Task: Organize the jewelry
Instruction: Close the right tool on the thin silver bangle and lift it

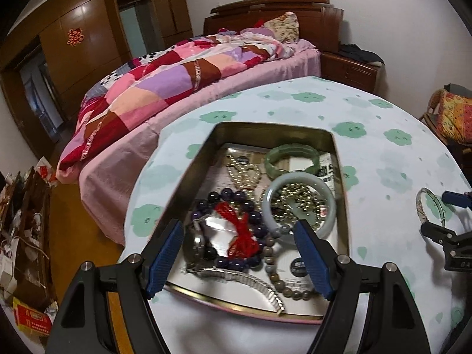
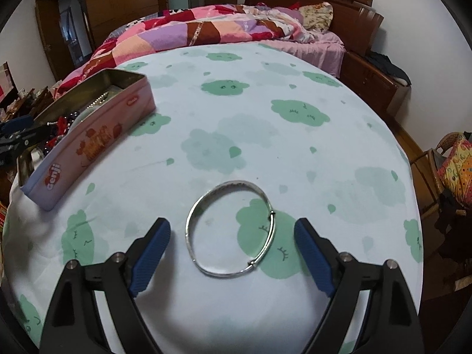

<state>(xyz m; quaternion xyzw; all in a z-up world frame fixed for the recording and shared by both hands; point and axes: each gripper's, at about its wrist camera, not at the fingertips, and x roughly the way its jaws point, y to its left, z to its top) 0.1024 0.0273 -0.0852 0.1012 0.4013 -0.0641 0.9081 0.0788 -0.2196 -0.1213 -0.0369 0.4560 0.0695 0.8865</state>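
Black grippers (image 1: 239,236) (ribbed blue pads, silver screws)

Left claw (image 1: 237,236): black arms, blue ribbed pads (image 1: 163,258), jaws spread wide, nothing pinched between them, pointing steeply downward. Right claw (image 2: 233,237): same build, blue pads (image 2: 150,255) wide apart, also tilted steeply down, touching nothing with either pad. From the left wrist view the right claw (image 1: 439,212) shows at the far right edge, side-on; from the right wrist view the left claw (image 2: 17,132) sits at the far left edge. No hand or sleeve visible.
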